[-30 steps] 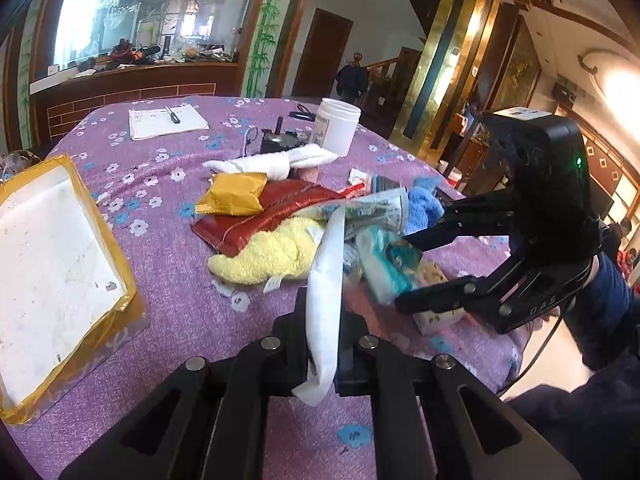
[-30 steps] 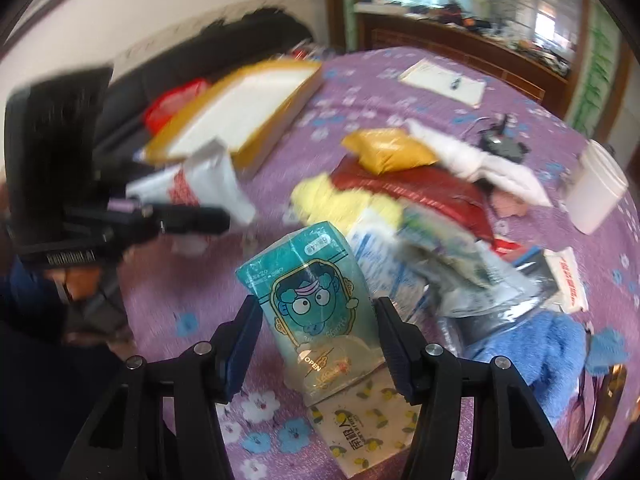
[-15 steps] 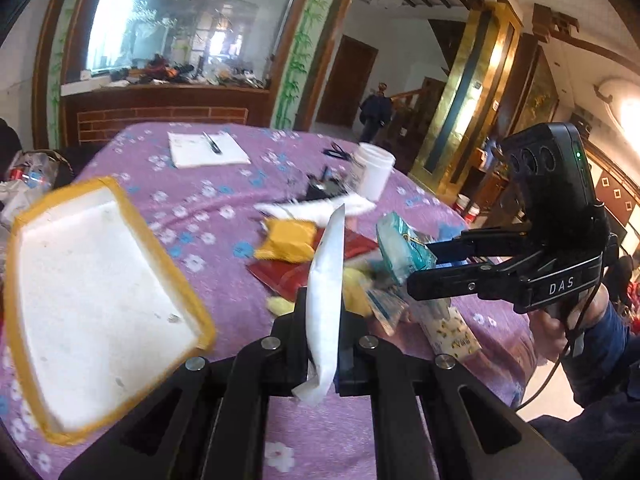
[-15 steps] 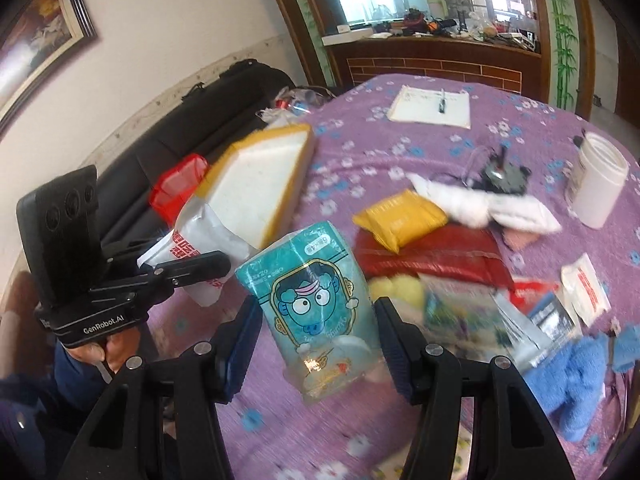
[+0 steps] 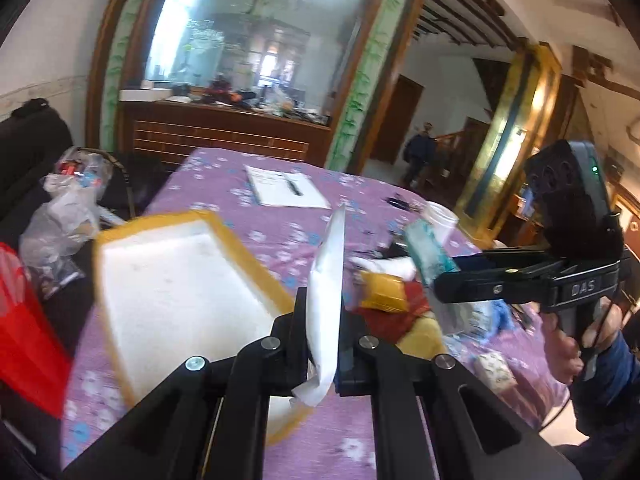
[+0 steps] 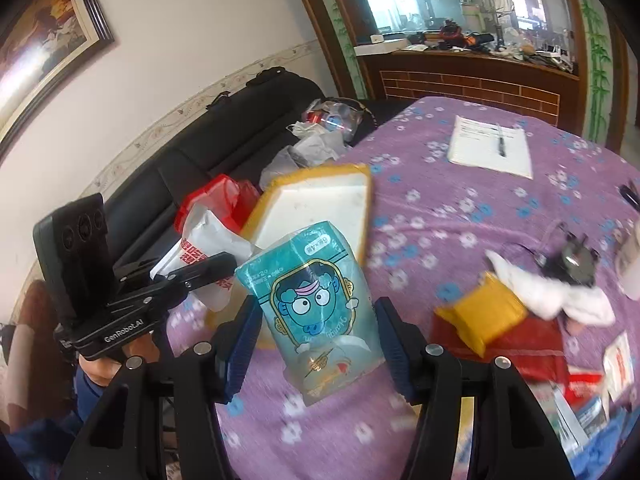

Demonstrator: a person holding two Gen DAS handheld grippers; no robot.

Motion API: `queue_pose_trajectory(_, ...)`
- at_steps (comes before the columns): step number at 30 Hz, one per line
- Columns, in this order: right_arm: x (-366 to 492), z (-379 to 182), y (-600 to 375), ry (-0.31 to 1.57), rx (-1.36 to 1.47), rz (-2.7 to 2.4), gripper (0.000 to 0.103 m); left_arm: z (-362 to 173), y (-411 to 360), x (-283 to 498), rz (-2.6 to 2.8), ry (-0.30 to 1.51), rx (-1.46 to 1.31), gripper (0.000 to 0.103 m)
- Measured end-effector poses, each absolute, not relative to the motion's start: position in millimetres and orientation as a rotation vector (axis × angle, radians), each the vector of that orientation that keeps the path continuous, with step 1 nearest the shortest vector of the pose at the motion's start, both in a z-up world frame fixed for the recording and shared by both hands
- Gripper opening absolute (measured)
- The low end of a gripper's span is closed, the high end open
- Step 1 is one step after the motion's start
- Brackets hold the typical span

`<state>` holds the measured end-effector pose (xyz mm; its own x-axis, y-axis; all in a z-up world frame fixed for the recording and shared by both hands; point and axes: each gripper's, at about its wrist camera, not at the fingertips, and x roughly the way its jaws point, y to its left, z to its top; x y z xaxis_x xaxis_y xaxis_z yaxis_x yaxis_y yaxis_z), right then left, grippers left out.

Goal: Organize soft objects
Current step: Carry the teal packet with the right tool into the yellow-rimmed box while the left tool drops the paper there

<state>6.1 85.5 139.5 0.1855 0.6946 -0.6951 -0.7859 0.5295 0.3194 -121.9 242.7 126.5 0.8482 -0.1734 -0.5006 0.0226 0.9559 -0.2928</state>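
Two hand-held grippers, each clamping one packet: left (image 5: 324,344) white packet (image 5: 329,280), right (image 6: 316,344) teal packet (image 6: 320,304).

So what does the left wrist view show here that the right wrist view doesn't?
Only the left wrist view: a person standing in the far doorway and the yellow towel.
Only the right wrist view: the framed painting and the teal packet's cartoon face.
Both: the foam tray, notepad, yellow pouch, and each gripper's packet.
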Motion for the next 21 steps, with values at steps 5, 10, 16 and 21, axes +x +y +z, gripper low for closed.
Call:
queue_pose_trajectory(5,21.1,139.2,128.0,0.926,-0.124,1.056,0.063,126.8,277.5,-116.9,-0.048,0.566,-0.295,0.008)
queue_pose_trajectory(10,38.1,132.2,170.2,0.976,-0.113,1.078,0.063,118.3,307.8,-103.6,-0.015,0.599,-0.313,0.008)
queue_pose_trajectory(16,58.8,120.8,212.5,1.016,-0.111,1.086,0.063,99.4,330.7,-79.3,0.014,0.651,-0.354,0.008)
queue_pose_trajectory(21,88.5,100.2,237.8,1.096,-0.064,1.069,0.063,88.3,347.5,-52.2,0.028,0.704,-0.376,0.008)
